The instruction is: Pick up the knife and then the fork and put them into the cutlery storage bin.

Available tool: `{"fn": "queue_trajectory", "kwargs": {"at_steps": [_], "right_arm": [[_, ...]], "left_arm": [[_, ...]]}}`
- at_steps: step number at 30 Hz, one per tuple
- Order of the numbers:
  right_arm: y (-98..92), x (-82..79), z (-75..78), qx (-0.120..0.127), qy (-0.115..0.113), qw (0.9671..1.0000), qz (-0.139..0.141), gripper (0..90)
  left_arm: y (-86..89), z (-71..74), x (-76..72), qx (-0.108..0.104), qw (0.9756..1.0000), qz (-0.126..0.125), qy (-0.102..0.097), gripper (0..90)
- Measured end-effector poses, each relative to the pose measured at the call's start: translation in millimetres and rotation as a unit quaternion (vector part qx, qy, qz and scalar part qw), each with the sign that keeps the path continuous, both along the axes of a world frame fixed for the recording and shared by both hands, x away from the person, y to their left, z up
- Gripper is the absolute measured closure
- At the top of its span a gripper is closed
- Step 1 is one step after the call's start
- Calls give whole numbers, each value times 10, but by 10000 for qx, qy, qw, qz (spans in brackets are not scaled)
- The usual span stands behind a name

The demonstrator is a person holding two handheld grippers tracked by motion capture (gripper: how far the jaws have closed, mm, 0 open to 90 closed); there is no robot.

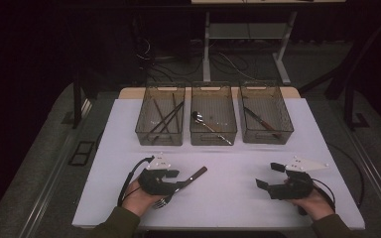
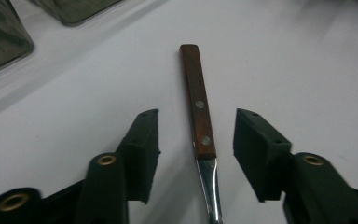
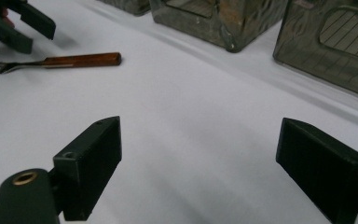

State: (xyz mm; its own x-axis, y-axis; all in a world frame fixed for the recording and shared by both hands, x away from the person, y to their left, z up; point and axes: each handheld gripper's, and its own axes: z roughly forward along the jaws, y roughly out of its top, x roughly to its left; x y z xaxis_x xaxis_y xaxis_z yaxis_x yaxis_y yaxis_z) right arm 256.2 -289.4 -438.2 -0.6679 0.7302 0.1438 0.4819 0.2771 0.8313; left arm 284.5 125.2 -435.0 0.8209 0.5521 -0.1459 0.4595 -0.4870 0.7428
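Note:
A fork with a brown wooden handle [image 1: 196, 174] lies on the white table top [image 1: 233, 198], its tines toward the person. My left gripper [image 1: 172, 181] is down over it. In the left gripper view the fork handle [image 2: 193, 70] runs between the two black jaws of the left gripper [image 2: 196, 122], with a gap on each side and no pad touching it. My right gripper [image 1: 270, 176] rests low at the right of the table, jaws wide apart over bare surface. The right gripper view shows its own jaws [image 3: 200, 135] with nothing between them, and the fork [image 3: 81, 60] and left gripper [image 3: 28, 23] farther off.
Three clear mesh bins stand in a row at the back. The left bin [image 1: 158, 138] holds several dark sticks, the middle bin [image 1: 213, 139] a spoon, the right bin [image 1: 267, 137] a knife-like utensil. Table edges run close to both hands.

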Motion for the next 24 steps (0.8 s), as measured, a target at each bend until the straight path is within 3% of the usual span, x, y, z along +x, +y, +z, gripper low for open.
{"fn": "queue_trajectory", "kwargs": {"at_steps": [4, 5, 10, 14, 20, 24], "right_arm": [[-1, -27, 8, 1, -63, 10000, 24, 140], [-1, -24, 9, 8, -57, 10000, 11, 140], [2, -20, 2, 3, -32, 10000, 3, 141], [4, -21, 1, -8, -31, 10000, 14, 140], [8, -19, 0, -28, -55, 10000, 10, 140], [11, -18, -3, -47, -44, 10000, 17, 141]], "left_arm": [[-66, -25, 19, 33, 9999, 26, 166, 601], [-72, -29, 33, 160, 9997, -77, 160, 618], [-143, -62, 33, 382, 9989, -194, 197, 673], [-161, -80, 22, 496, 9983, -166, 241, 707], [-184, -90, 7, 618, 9978, -183, 145, 726], [-223, -87, -34, 803, 9966, -195, -34, 734]]}}
